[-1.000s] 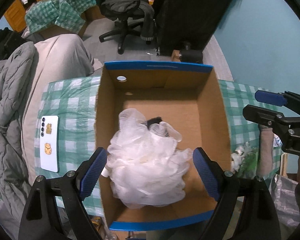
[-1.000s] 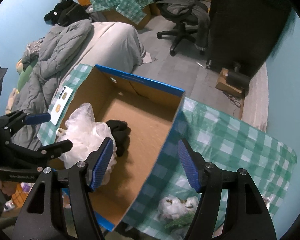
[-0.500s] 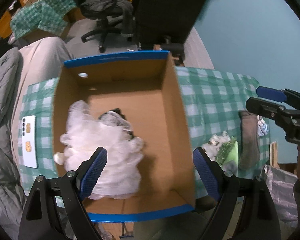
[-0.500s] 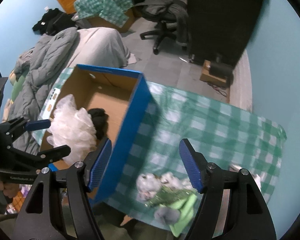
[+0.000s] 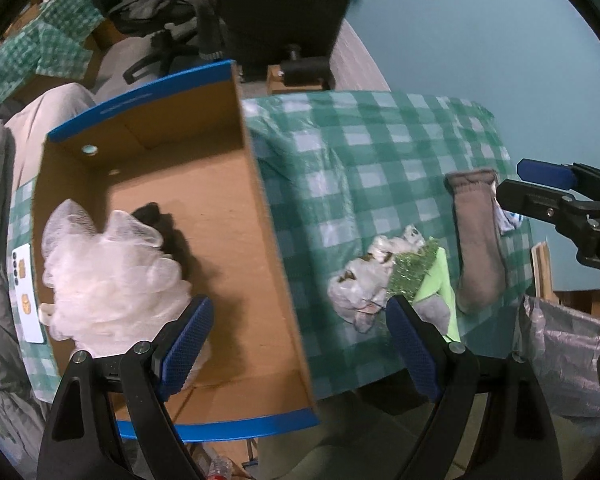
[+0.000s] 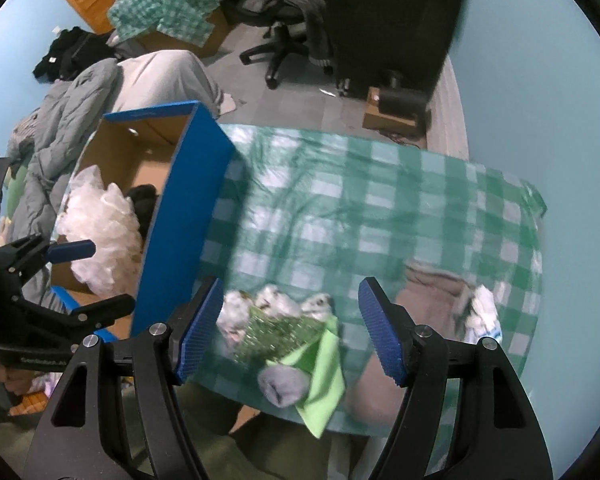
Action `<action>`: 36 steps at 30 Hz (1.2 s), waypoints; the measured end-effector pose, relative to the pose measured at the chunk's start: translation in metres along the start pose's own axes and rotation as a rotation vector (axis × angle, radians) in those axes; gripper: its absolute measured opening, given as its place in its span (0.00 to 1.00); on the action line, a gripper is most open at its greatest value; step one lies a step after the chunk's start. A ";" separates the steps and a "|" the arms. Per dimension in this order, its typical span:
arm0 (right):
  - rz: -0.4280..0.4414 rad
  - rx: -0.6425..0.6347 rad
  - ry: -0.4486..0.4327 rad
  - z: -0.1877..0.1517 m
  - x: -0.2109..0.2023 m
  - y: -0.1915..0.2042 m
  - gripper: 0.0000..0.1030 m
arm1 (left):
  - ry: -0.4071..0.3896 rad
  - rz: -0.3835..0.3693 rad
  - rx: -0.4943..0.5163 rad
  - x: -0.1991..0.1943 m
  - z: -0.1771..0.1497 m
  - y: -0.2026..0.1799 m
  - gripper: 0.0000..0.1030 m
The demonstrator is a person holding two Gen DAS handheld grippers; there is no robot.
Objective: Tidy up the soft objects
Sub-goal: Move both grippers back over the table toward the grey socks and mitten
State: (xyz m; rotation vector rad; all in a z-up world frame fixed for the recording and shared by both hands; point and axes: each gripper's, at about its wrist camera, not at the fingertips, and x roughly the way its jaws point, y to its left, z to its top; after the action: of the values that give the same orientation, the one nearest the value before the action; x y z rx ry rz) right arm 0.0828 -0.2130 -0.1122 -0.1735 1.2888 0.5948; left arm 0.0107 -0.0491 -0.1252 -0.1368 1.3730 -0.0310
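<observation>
White mesh pouf (image 5: 112, 276) lain in cardboard box (image 5: 260, 216) at frame left, grey sock (image 5: 478, 236) flat on checked counter (image 5: 380, 152) at right

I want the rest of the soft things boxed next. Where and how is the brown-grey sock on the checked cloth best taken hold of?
Probably at the middle of the brown-grey sock, from straight above, jaws set across its narrow width. It lies flat and long on the checked cloth, so the long way would not fit between the pads. The open right gripper is nearest; the green cloth lies alongside, so keep clear of it.
</observation>
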 end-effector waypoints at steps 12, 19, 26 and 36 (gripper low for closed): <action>-0.017 0.105 0.036 -0.036 0.007 -0.049 0.69 | 0.063 -0.029 0.077 0.031 -0.003 -0.051 0.86; -0.029 0.147 0.057 -0.057 0.018 -0.073 0.69 | 0.108 -0.029 0.091 0.054 -0.009 -0.069 0.86; -0.044 0.169 0.072 -0.075 0.027 -0.089 0.69 | 0.143 -0.061 0.084 0.068 -0.025 -0.085 0.86; -0.048 0.185 0.114 -0.095 0.055 -0.104 0.69 | 0.143 -0.059 0.013 0.089 -0.039 -0.103 0.86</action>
State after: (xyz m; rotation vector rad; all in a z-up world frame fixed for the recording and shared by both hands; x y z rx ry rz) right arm 0.0634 -0.3251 -0.2121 -0.0862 1.4387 0.4270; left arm -0.0041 -0.1636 -0.2070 -0.1666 1.5113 -0.1006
